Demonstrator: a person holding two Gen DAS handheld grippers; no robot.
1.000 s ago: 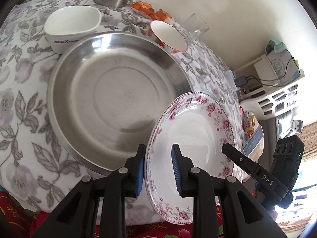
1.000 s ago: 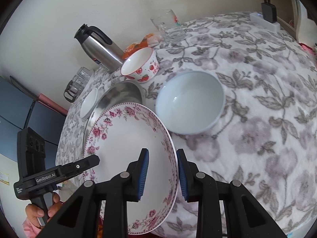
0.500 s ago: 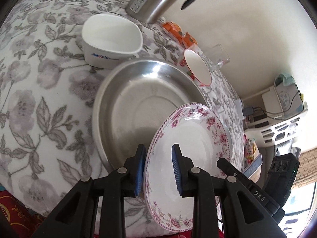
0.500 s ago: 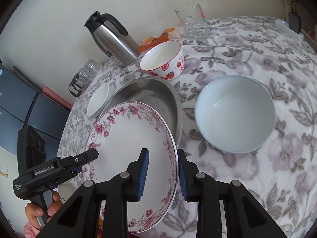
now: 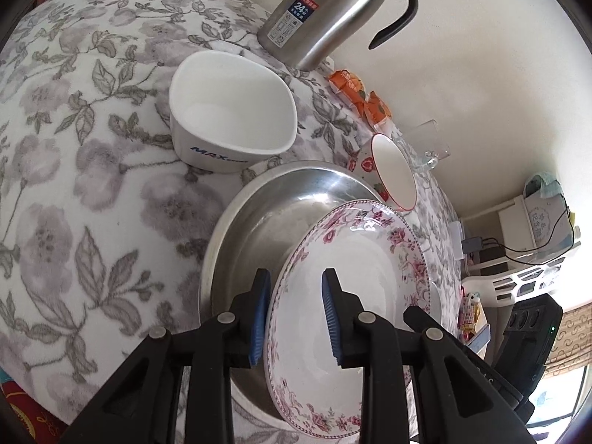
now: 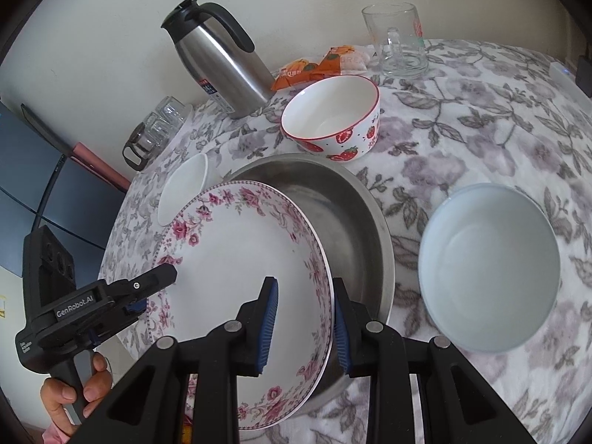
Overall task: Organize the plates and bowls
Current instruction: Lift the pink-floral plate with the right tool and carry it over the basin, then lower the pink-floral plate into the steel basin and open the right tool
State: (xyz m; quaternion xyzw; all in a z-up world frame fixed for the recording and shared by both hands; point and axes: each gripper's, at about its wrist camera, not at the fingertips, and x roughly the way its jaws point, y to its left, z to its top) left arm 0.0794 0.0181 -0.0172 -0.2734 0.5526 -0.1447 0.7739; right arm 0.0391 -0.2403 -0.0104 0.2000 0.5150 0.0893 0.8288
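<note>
The floral plate (image 6: pixel 236 277) hangs tilted over the near half of the steel basin (image 6: pixel 333 199), carried by its rim from two opposite sides, and its placement into that basin is the relation the coming move appears to turn on. In the right wrist view the basin's open bottom lies toward one o'clock from the plate's centre, so the plate likely has to level out and travel up and right in that picture to sit inside. The right gripper (image 6: pixel 301 318) pinches the plate's rim at about five o'clock, one pad inside the well and one behind the edge; the left gripper (image 6: pixel 162 277) clamps the rim at about eight o'clock, a hand (image 6: pixel 79 388) on its handle. In the left wrist view the left gripper (image 5: pixel 294 314) straddles the rim likewise. Around the basin stand the strawberry bowl (image 6: pixel 333 118) at twelve o'clock, the pale blue bowl (image 6: pixel 488 266) at three, and the white square bowl (image 5: pixel 233 111) on the far side.
</note>
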